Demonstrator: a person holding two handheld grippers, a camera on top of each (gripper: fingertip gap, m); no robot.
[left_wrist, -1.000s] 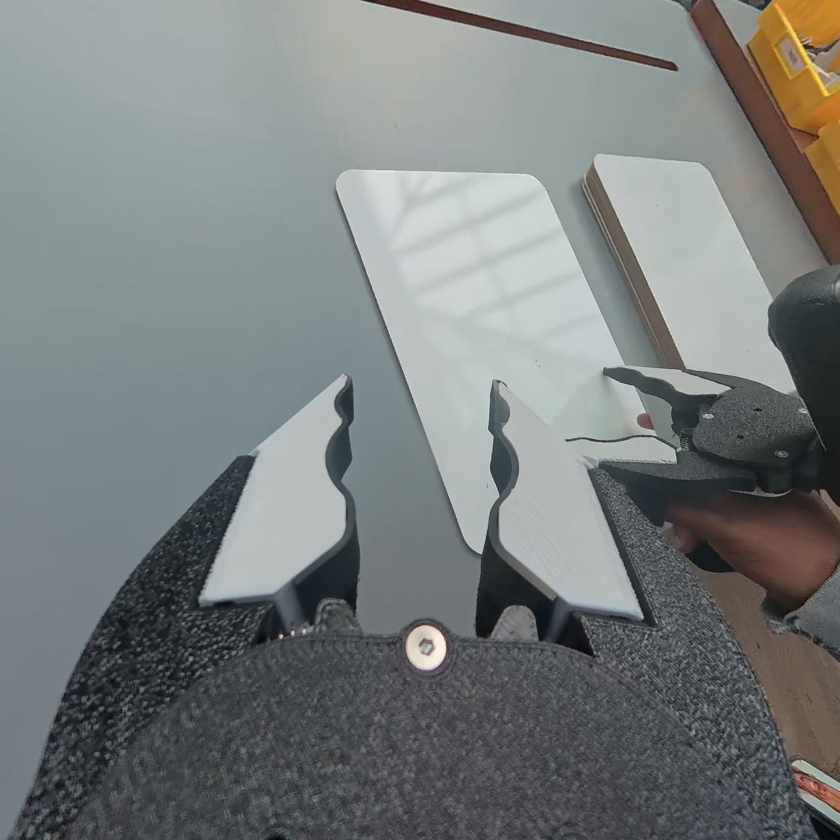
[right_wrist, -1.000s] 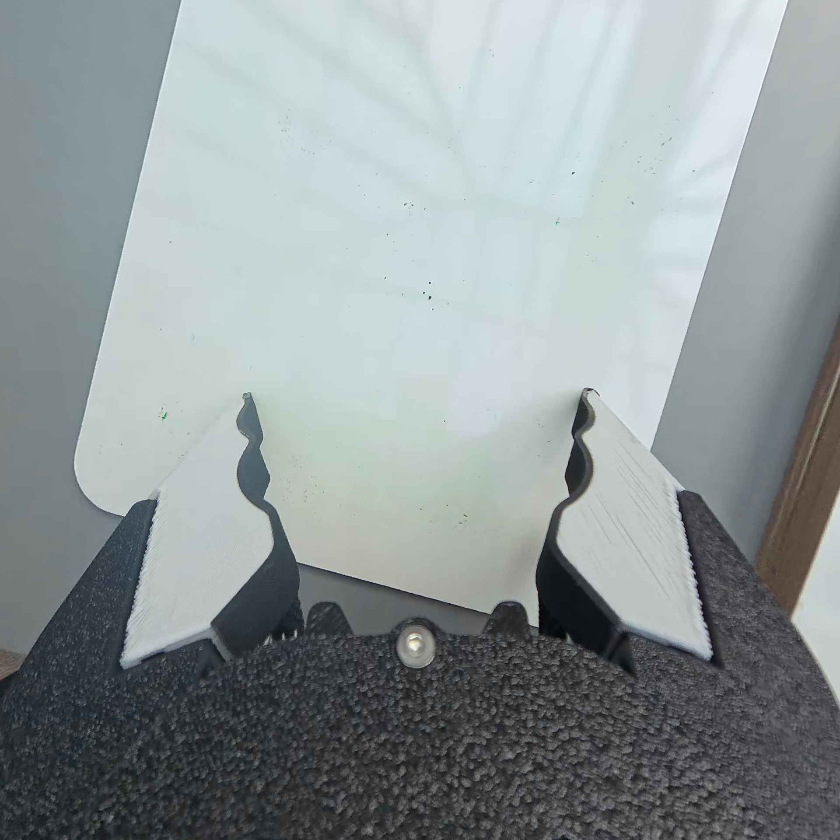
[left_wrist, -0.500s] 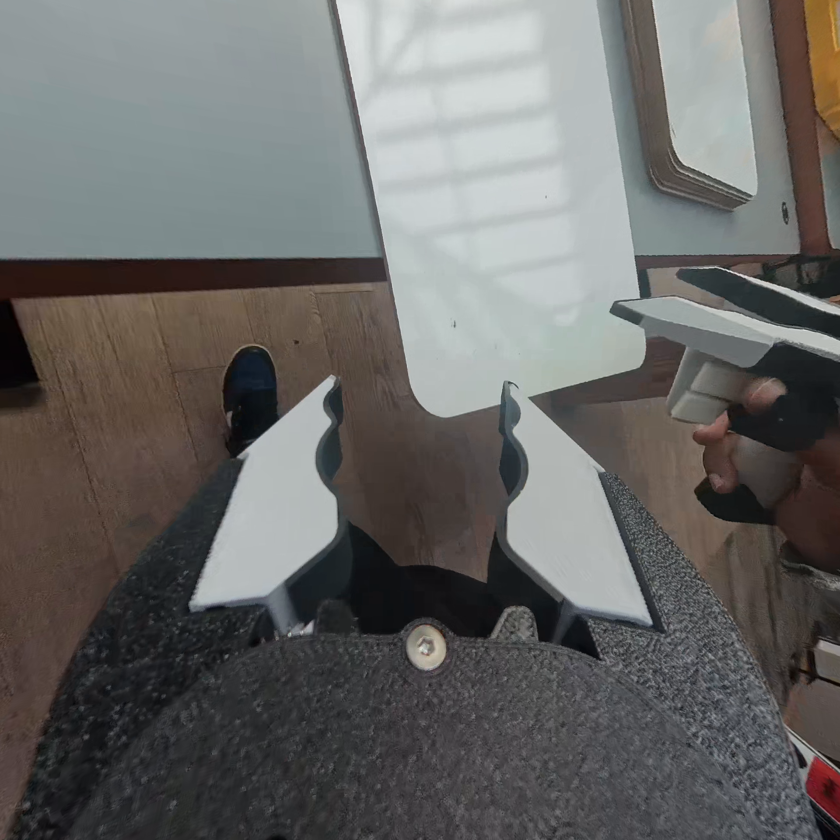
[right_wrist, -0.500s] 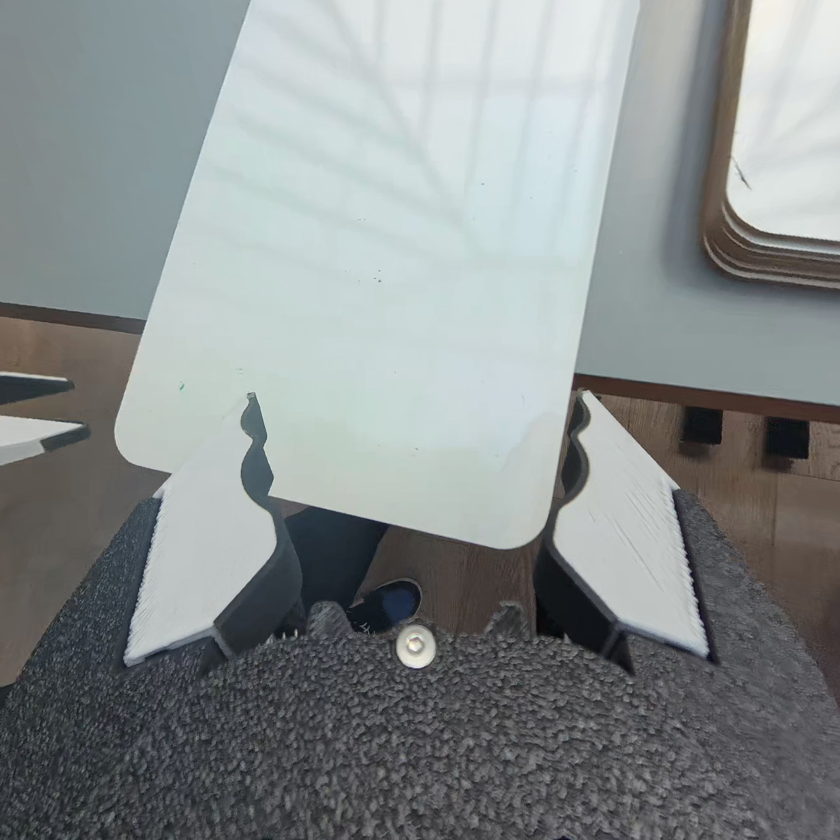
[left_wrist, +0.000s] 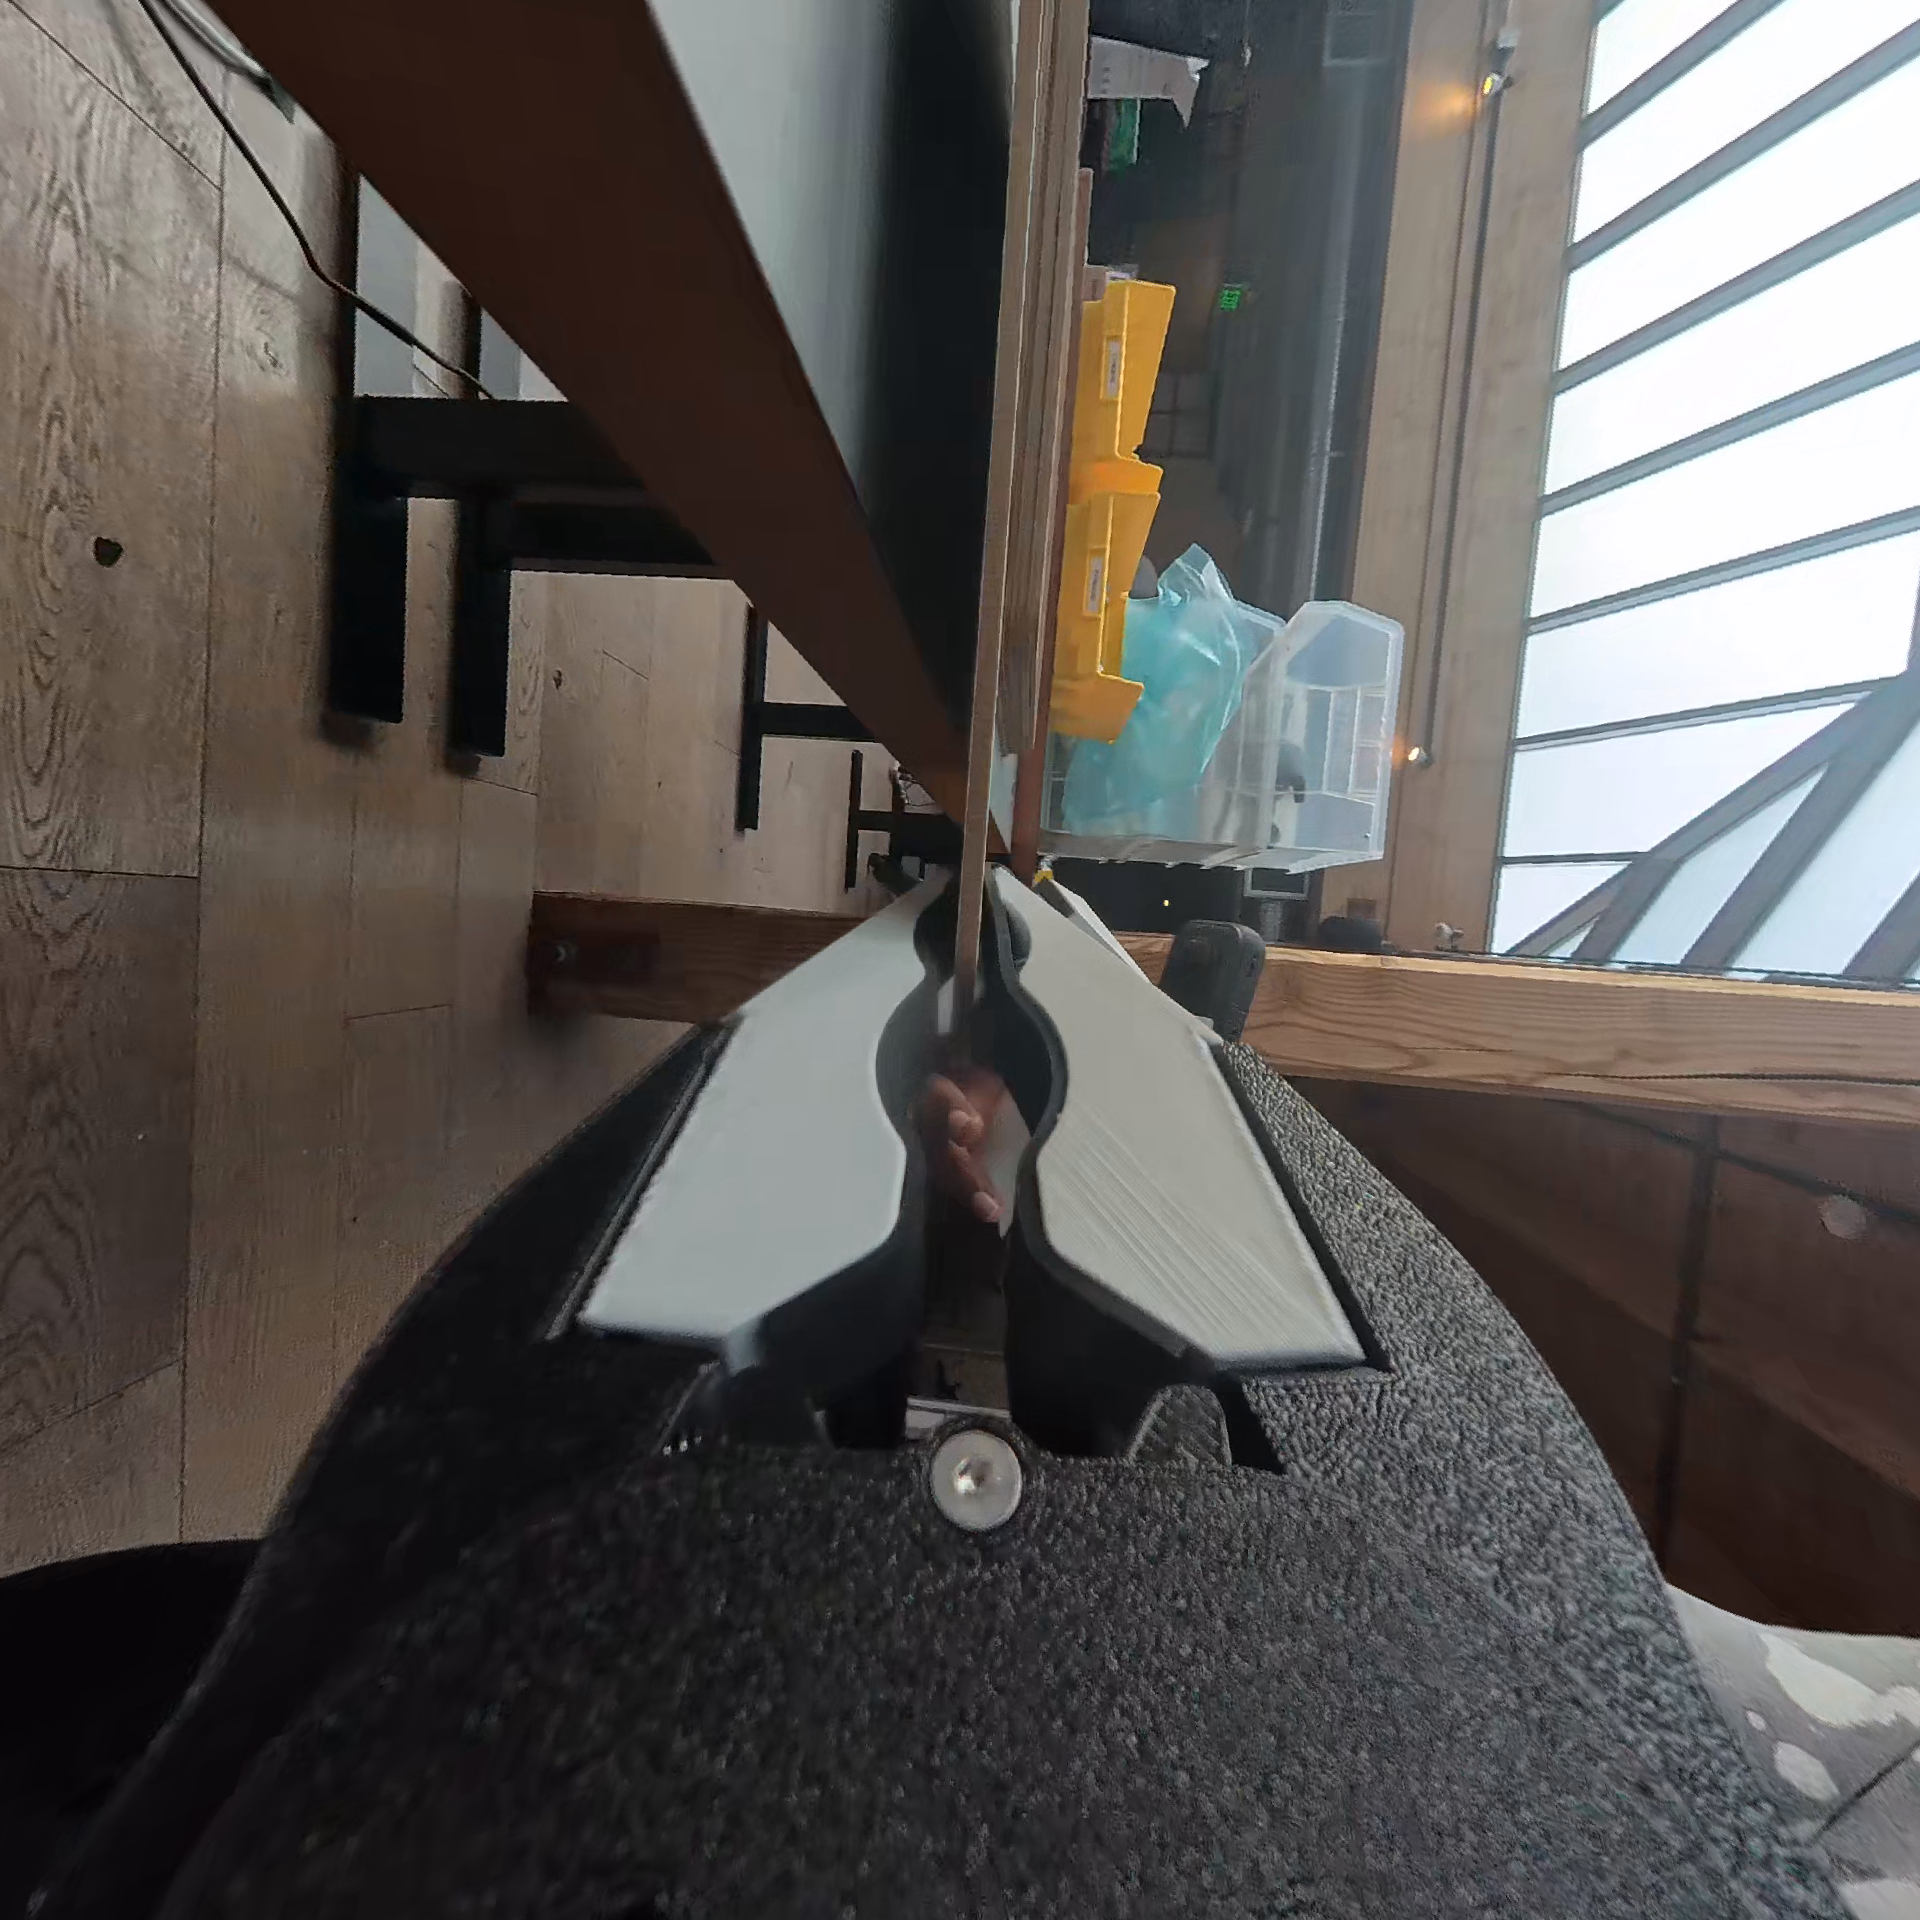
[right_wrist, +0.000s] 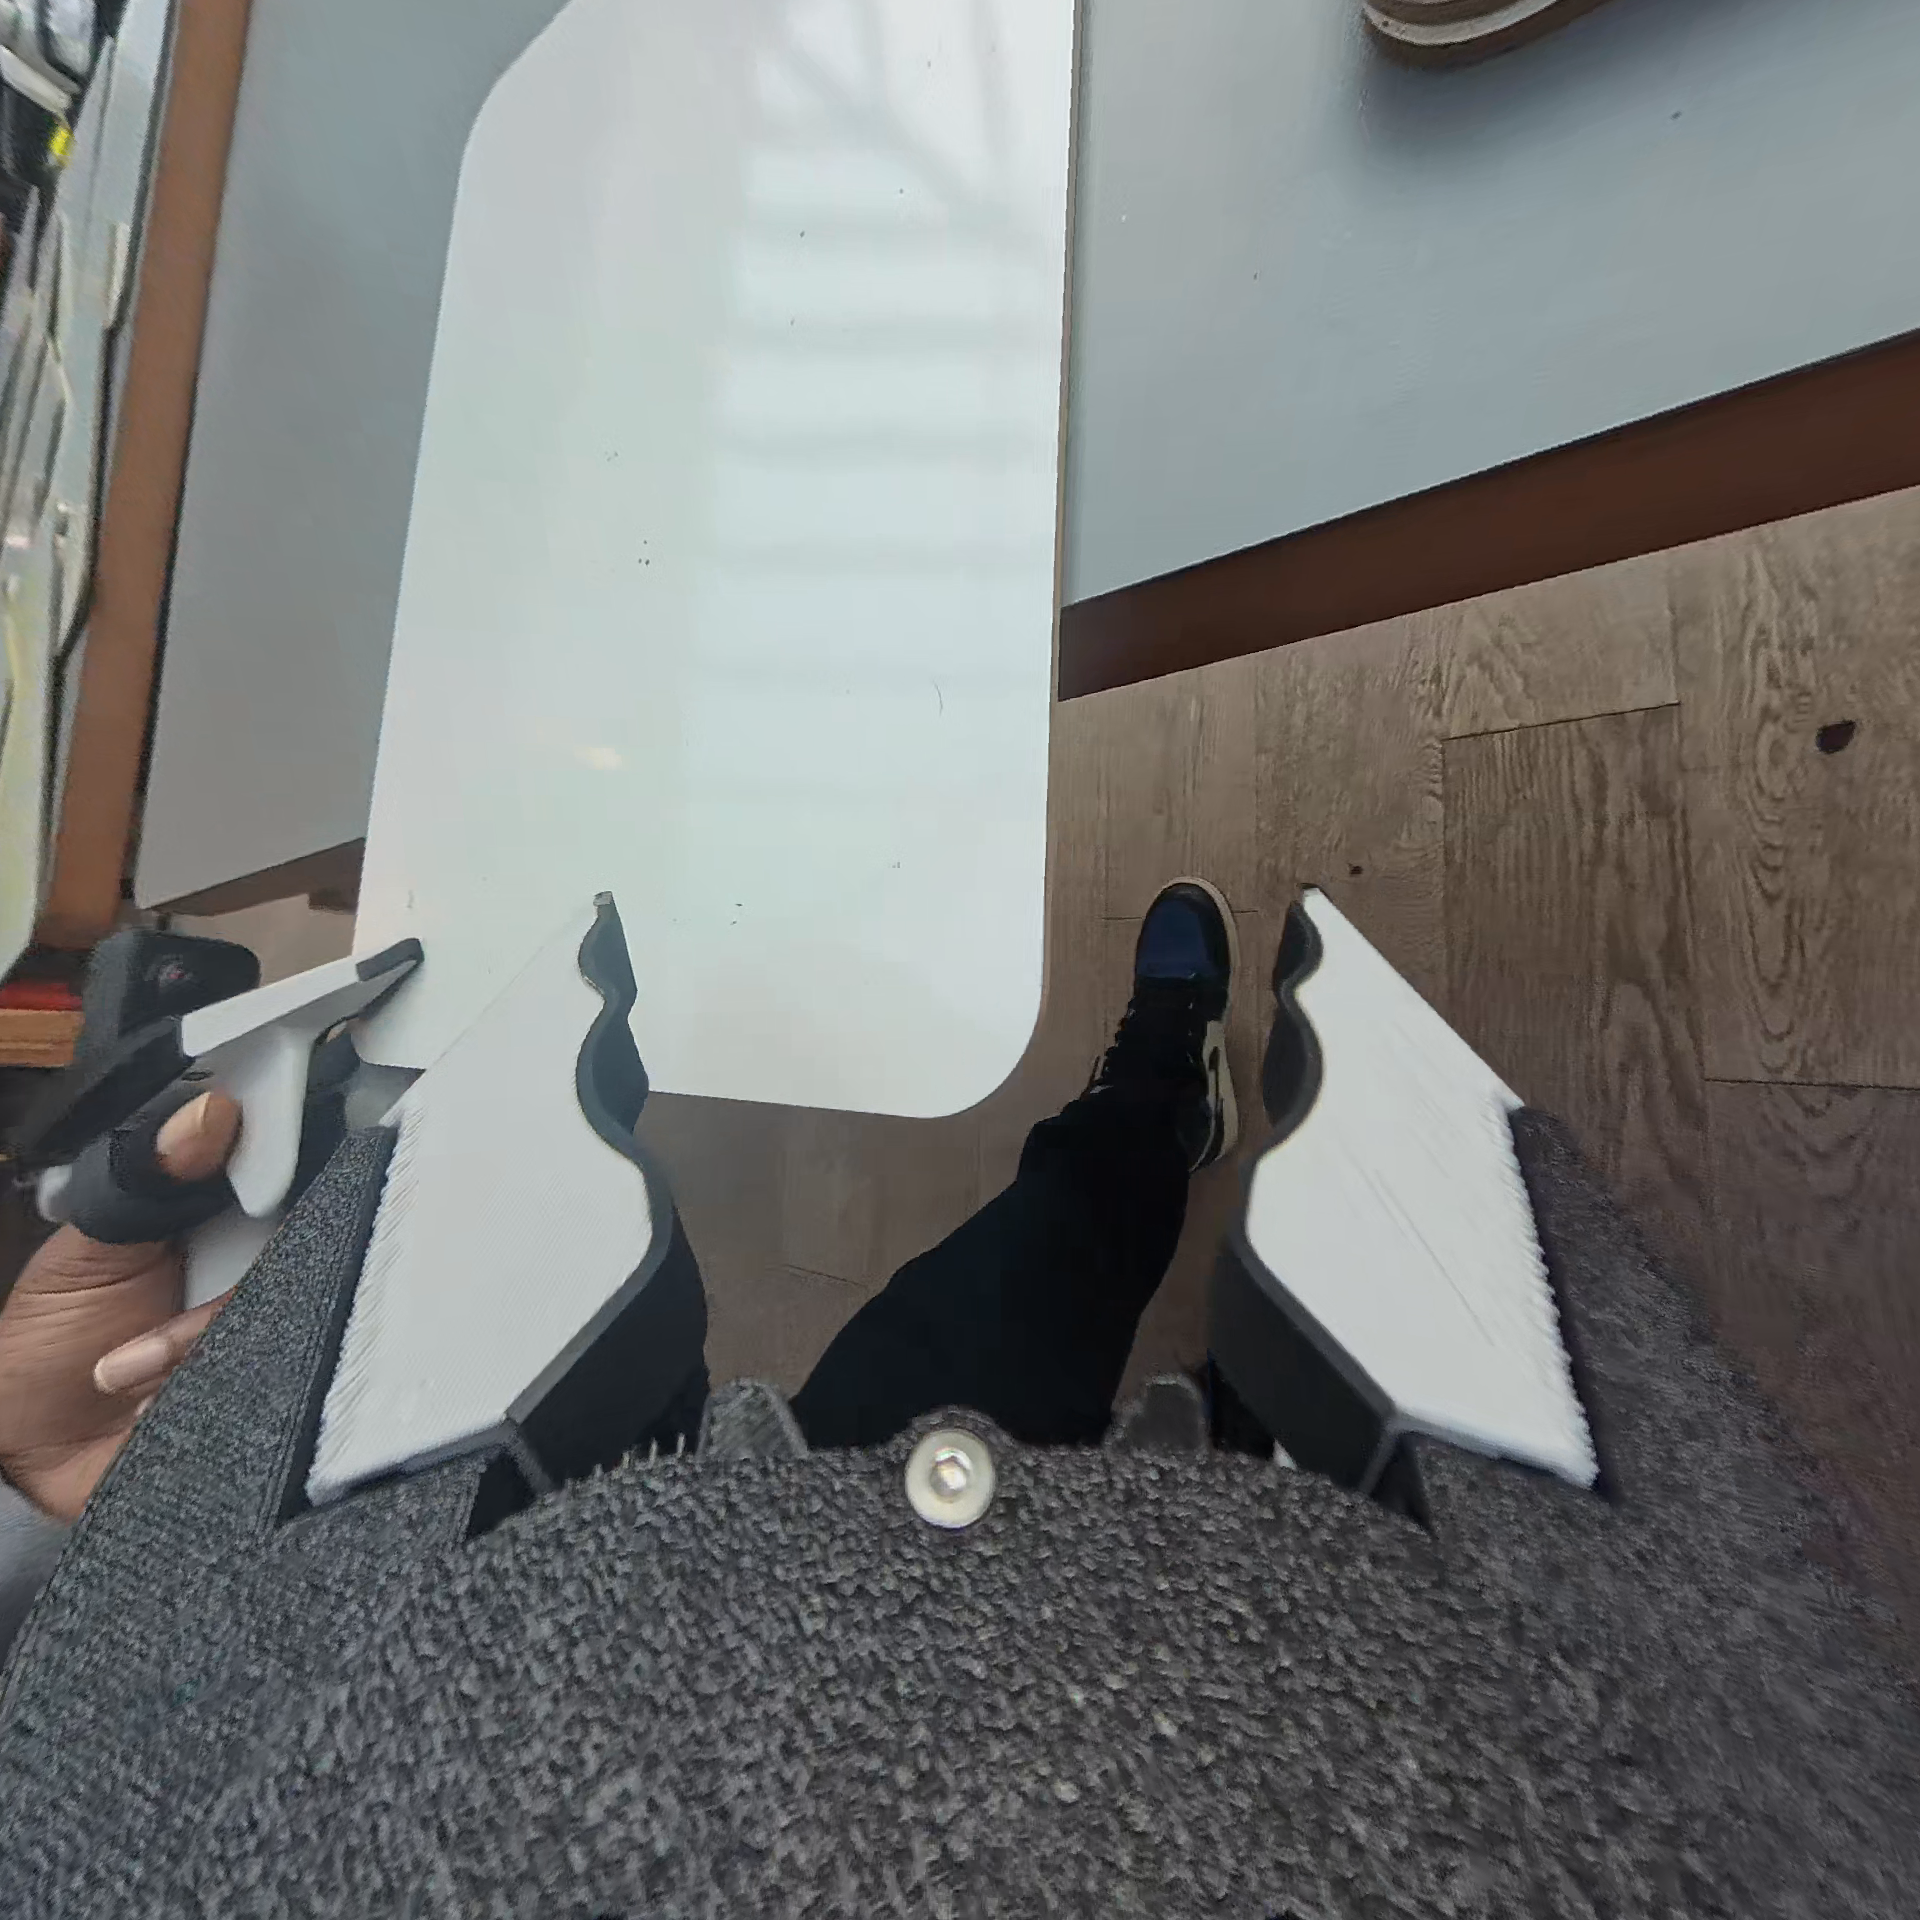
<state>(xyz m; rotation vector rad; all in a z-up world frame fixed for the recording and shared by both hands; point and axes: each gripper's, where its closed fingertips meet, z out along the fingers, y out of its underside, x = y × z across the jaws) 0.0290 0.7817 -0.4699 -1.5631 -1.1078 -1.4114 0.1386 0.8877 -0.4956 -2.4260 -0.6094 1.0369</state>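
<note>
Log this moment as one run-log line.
left claw: shut on thin white rounded-corner board corner | right claw: open, empty | board: overhanging grey table edge, above wooden floor

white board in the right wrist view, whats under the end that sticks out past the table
Under the overhanging end of the white board: wooden floor, with a shoe beside it. What the board covers cannot be seen.

open floor beside the board's near end

the white board (right_wrist: 727, 520) sticks out past the tabletop (right_wrist: 1455, 260) edge; left tool (right_wrist: 390, 961) closes its left corner, right tool (right_wrist: 951, 909) gapes over the free right corner, above a shoe (right_wrist: 1184, 940) on floor (right_wrist: 1558, 831).
</note>
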